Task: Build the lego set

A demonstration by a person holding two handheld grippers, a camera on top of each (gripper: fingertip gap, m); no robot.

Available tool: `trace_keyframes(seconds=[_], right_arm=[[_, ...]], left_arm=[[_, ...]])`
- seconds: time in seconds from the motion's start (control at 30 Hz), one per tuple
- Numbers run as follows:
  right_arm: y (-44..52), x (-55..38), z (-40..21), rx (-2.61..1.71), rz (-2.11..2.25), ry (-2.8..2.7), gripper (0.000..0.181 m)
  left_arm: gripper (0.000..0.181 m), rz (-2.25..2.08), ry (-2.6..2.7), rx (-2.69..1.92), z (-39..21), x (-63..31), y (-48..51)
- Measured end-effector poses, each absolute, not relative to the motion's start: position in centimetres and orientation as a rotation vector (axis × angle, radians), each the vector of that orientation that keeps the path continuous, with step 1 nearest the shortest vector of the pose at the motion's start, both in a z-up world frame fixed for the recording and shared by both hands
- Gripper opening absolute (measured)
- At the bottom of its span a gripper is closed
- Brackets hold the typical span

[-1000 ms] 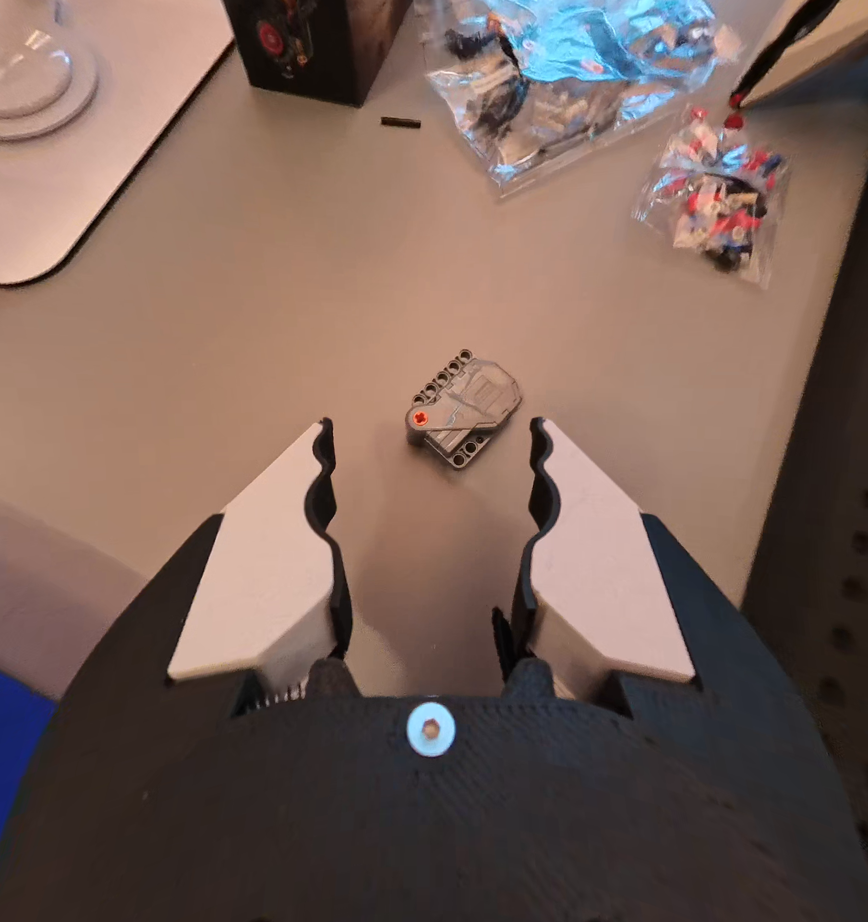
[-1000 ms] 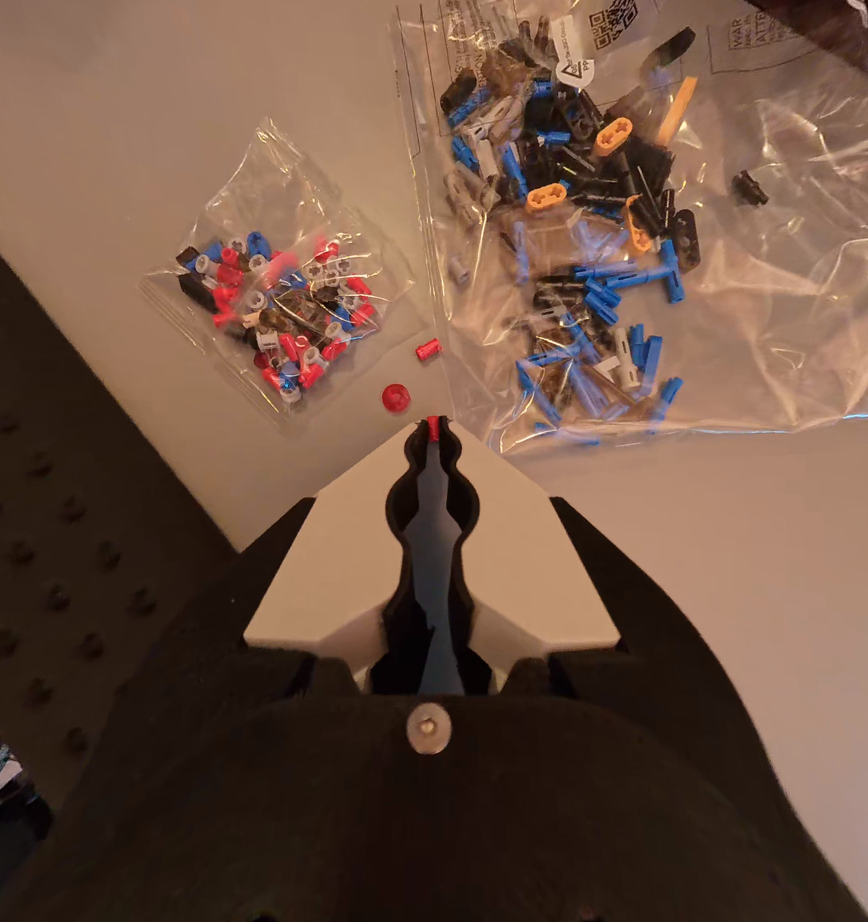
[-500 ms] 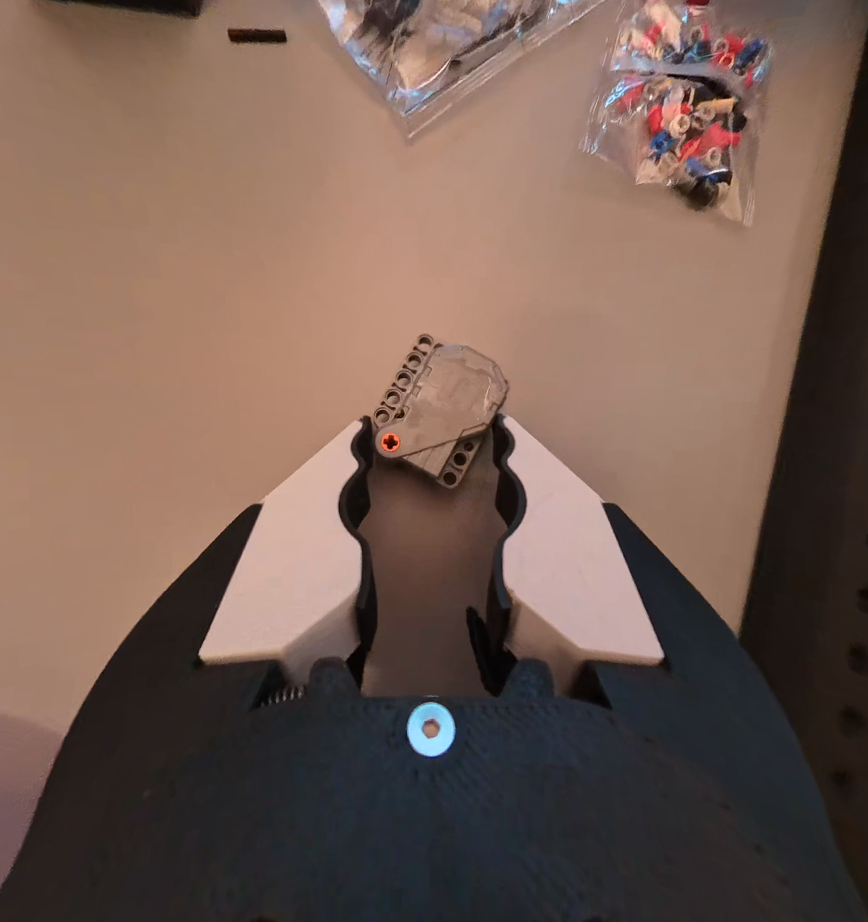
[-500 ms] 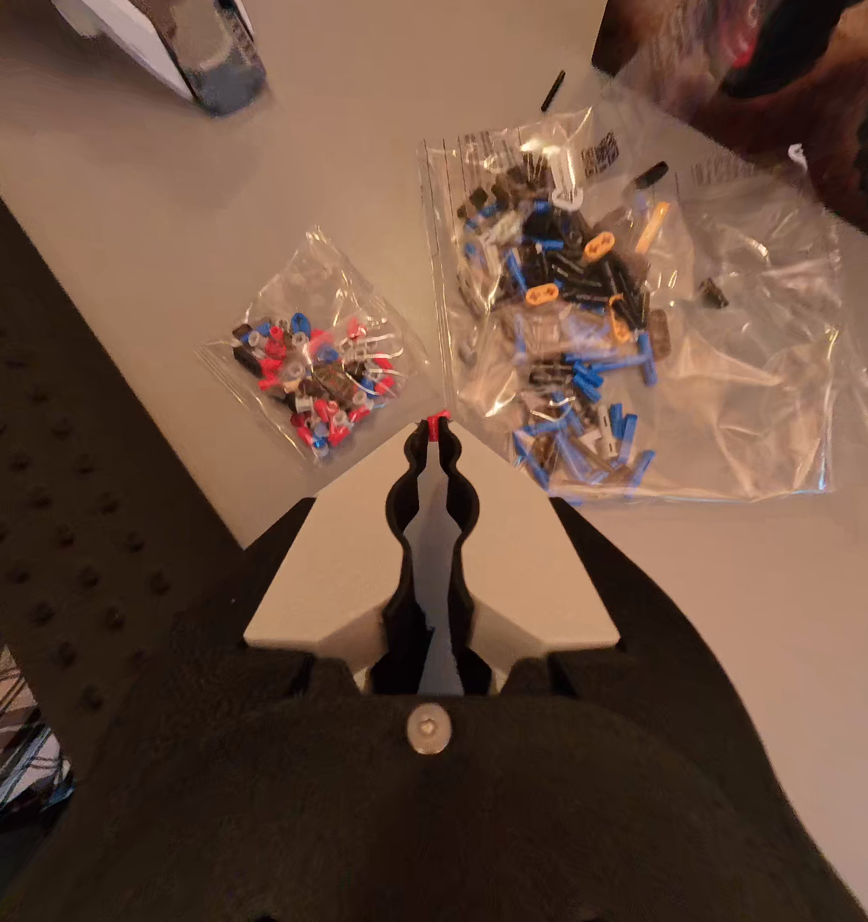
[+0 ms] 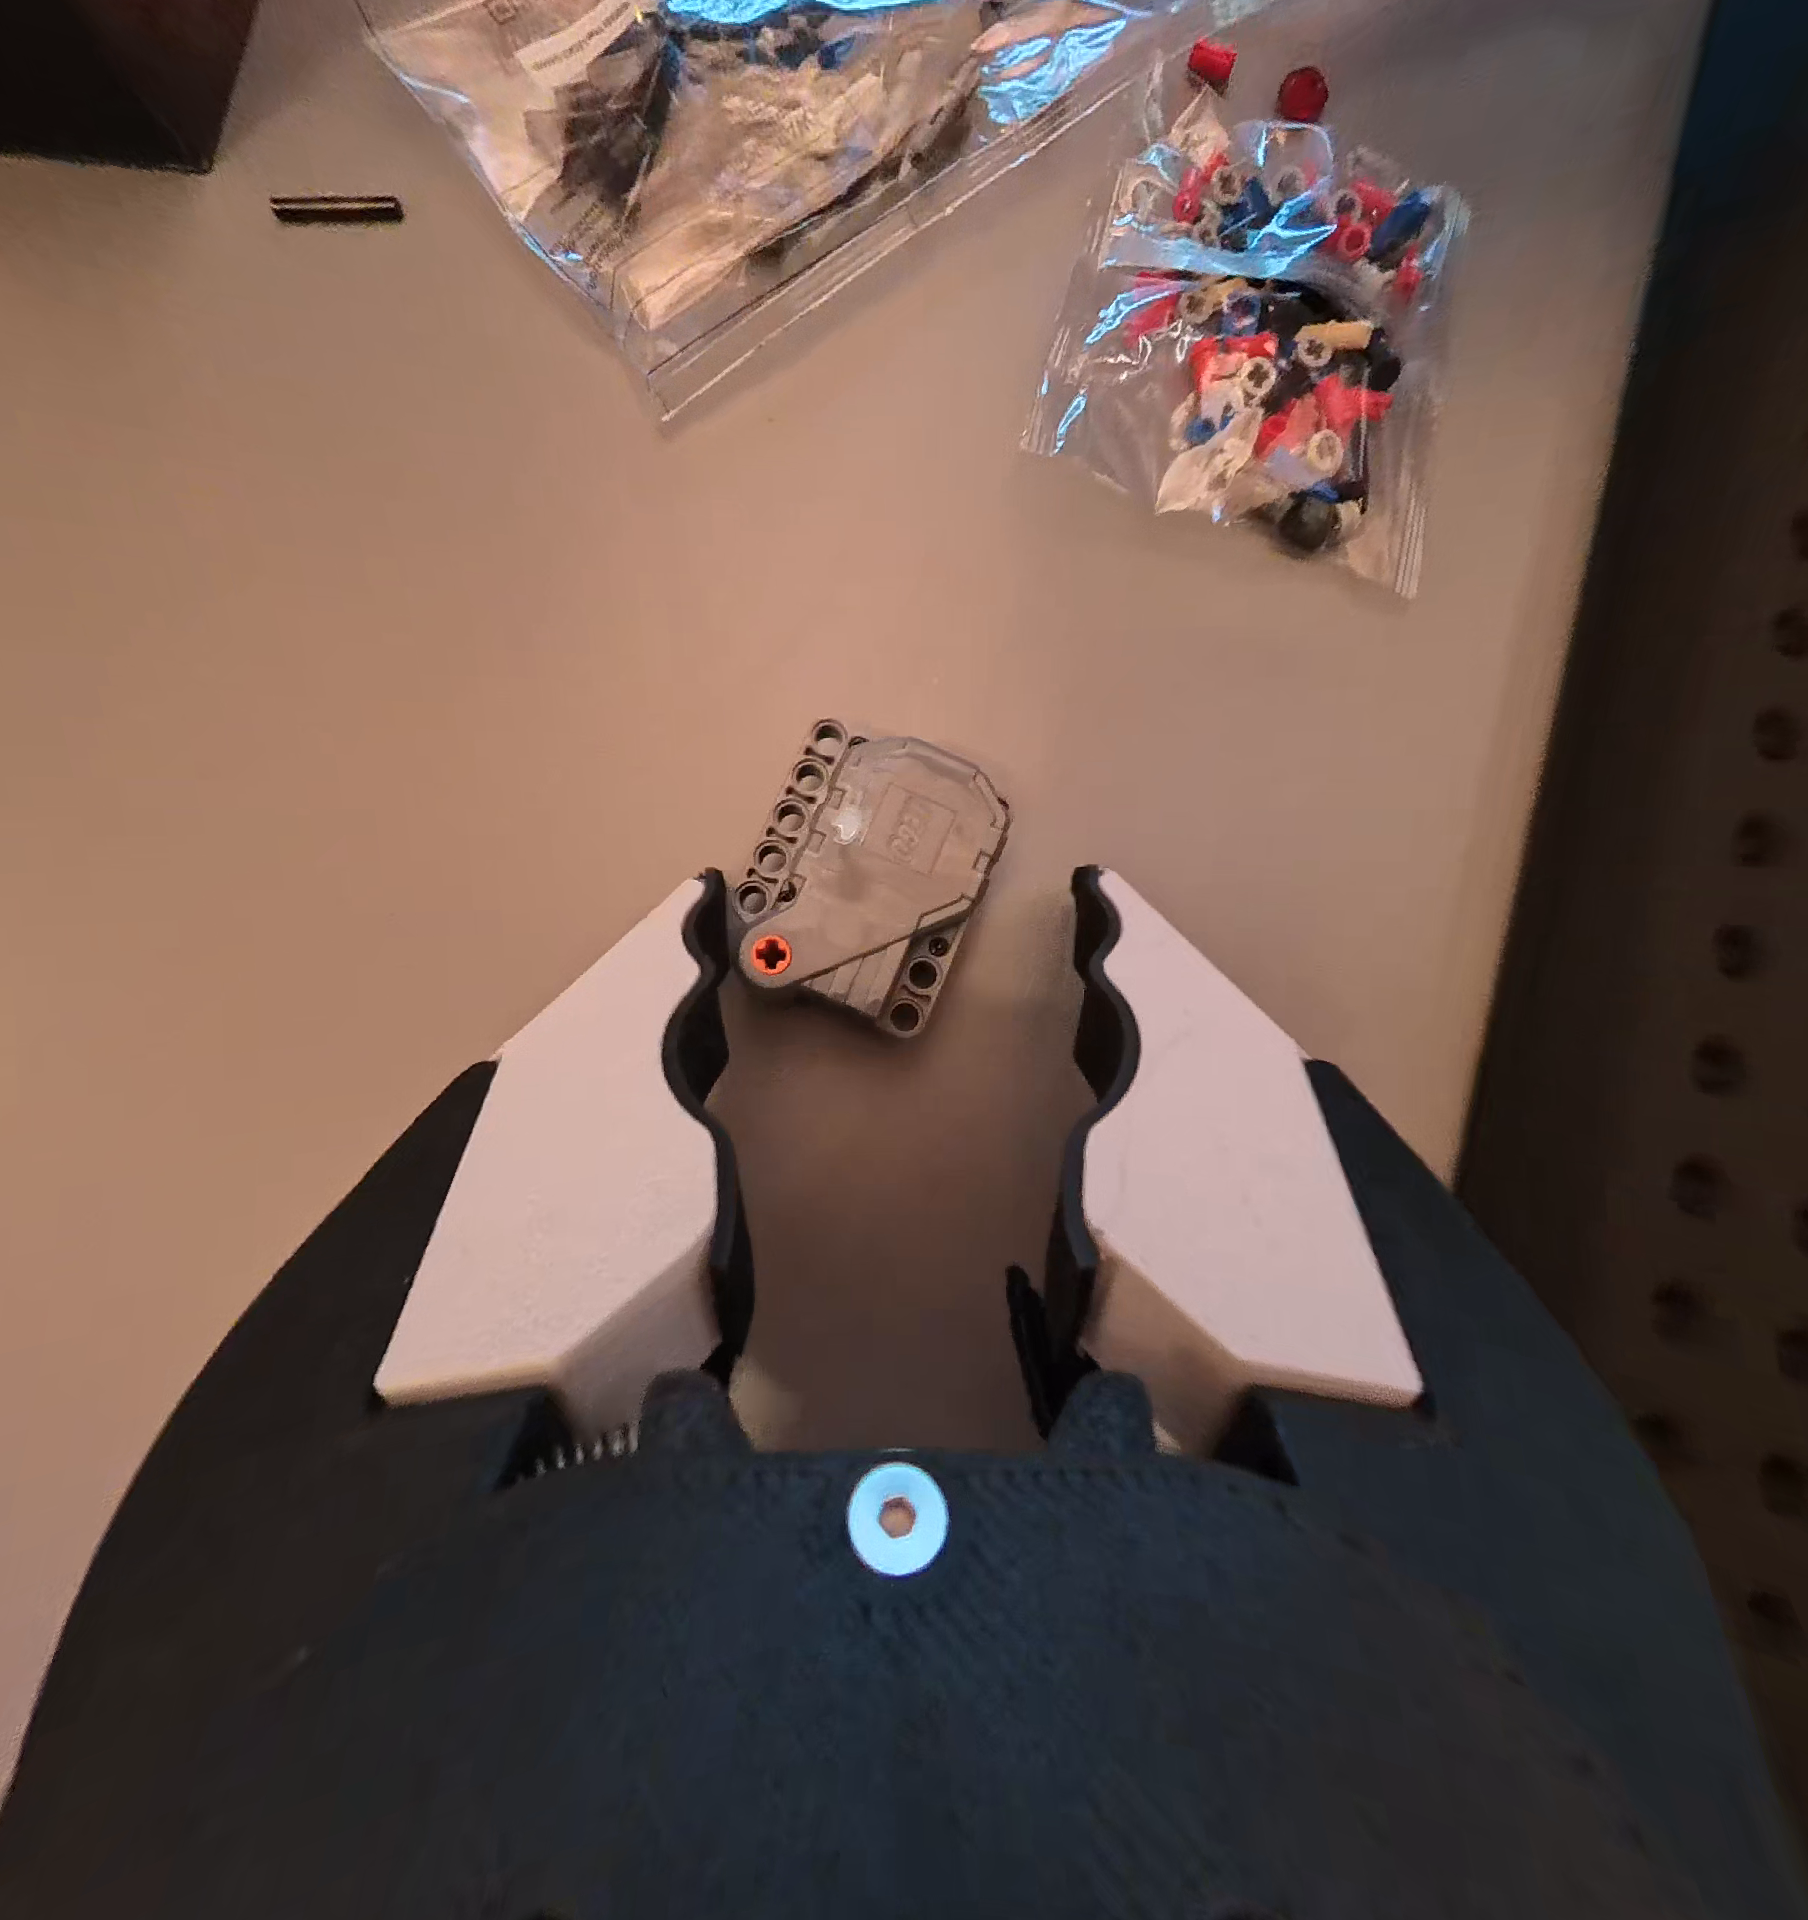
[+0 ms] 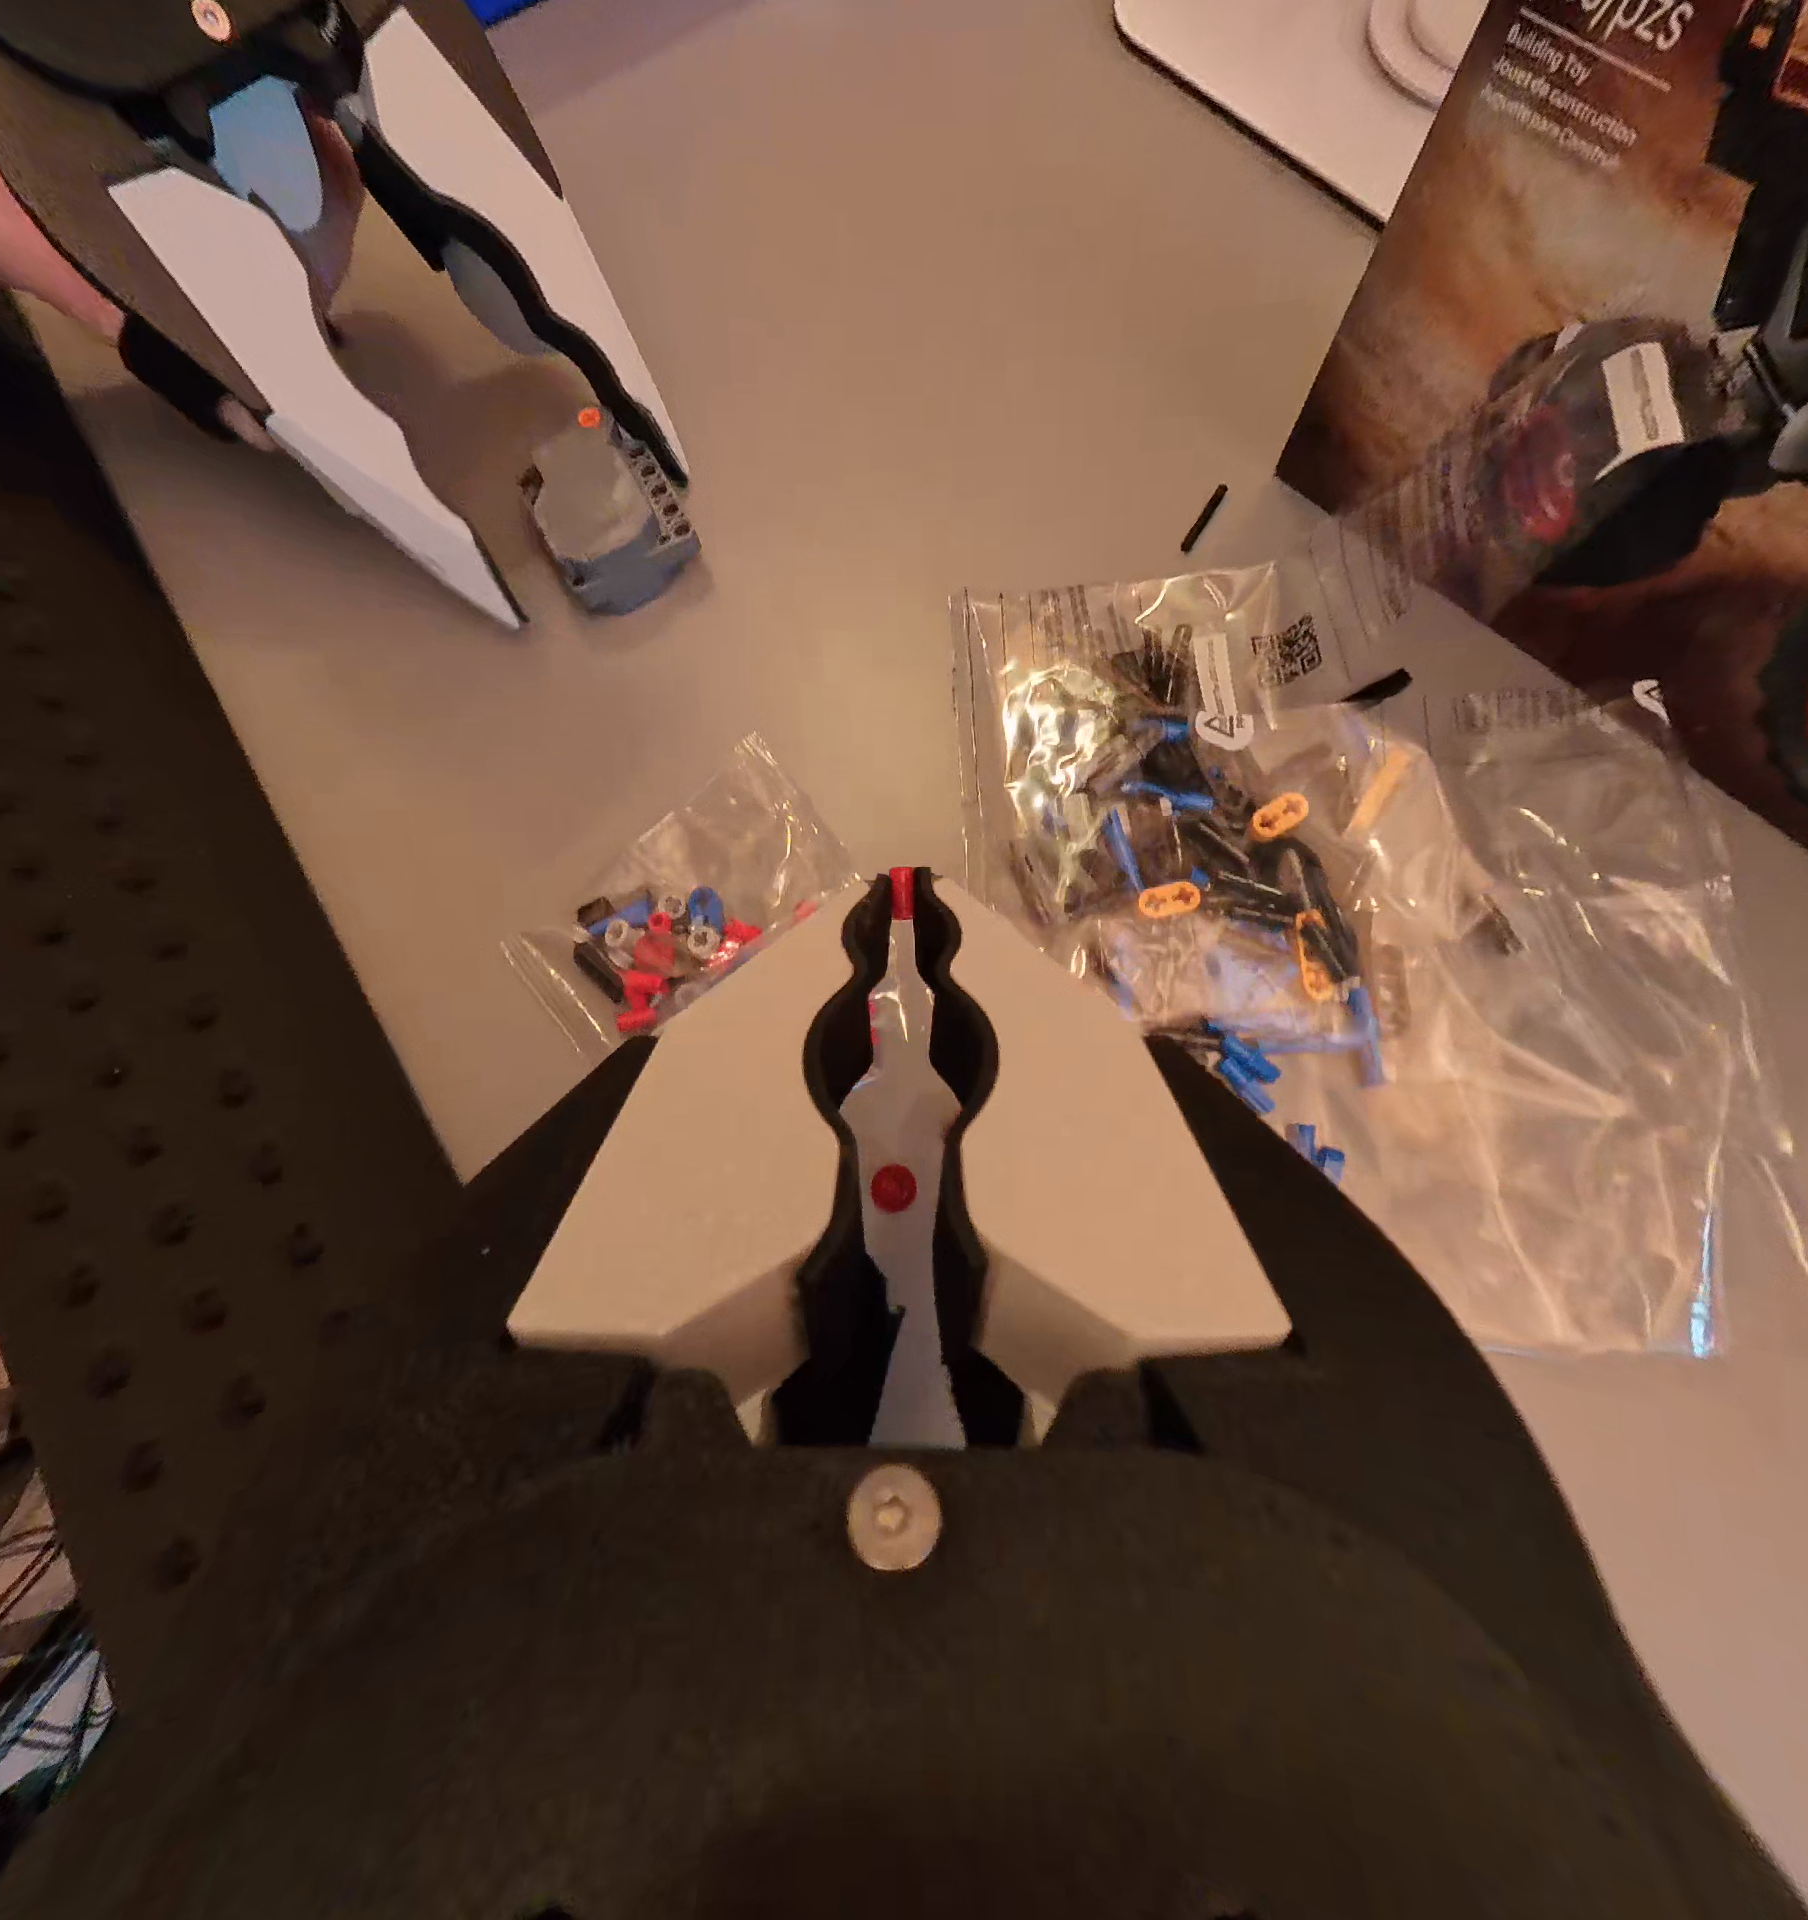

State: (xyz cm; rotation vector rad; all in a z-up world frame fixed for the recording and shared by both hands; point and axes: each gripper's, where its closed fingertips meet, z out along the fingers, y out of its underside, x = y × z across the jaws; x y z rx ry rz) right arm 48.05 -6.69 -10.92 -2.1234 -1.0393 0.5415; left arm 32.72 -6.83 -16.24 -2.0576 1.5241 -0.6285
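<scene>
Now my left gripper [image 5: 892, 883] is wide open again; half a second ago its fingers were nearly closed on the grey motor block [image 5: 867, 875]. The block lies on the table [image 5: 256, 623], touching the left finger. My right gripper [image 6: 901, 891] stays pinched on a small red pin [image 6: 901, 894]. At 1 o'clock in the left view, a small bag [image 5: 1264, 343] holds red, blue and white pieces; at 12 o'clock, a bigger bag [image 5: 765, 156] holds dark and blue parts.
</scene>
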Motion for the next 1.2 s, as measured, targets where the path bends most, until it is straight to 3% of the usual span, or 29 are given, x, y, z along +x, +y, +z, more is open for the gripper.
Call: trace_keyframes(seconds=[0.7, 0.83, 0.93, 1.07, 1.13, 1.2], right_arm=[[-6.0, 47.4, -11.5, -2.102, 0.633, -0.998, 0.001], [-6.0, 47.4, -11.6, -2.095, 0.644, -0.992, 0.001], [-5.9, 47.5, -11.6, -2.089, 0.645, -0.991, 0.001], [-6.0, 47.7, -11.4, -2.079, 0.656, -0.988, 0.001], [-6.0, 47.6, -11.3, -2.074, 0.662, -0.988, 0.001], [-6.1, 47.7, -11.2, -2.07, 0.667, -0.987, 0.001]], left_arm=[[0.059, -0.575, 1.699, -1.872, -14.9, 31.7, -6.7], [0.039, -0.438, 1.779, -1.809, -15.9, 32.1, -6.6], [0.038, -0.554, 1.782, -1.887, -15.5, 32.4, -7.6], [0.038, -1.342, 1.686, -2.133, -12.9, 33.2, -11.7], [0.04, -1.354, 1.629, -2.208, -13.4, 32.8, -10.3], [0.053, -1.226, 1.593, -2.236, -14.4, 32.4, -8.0]])
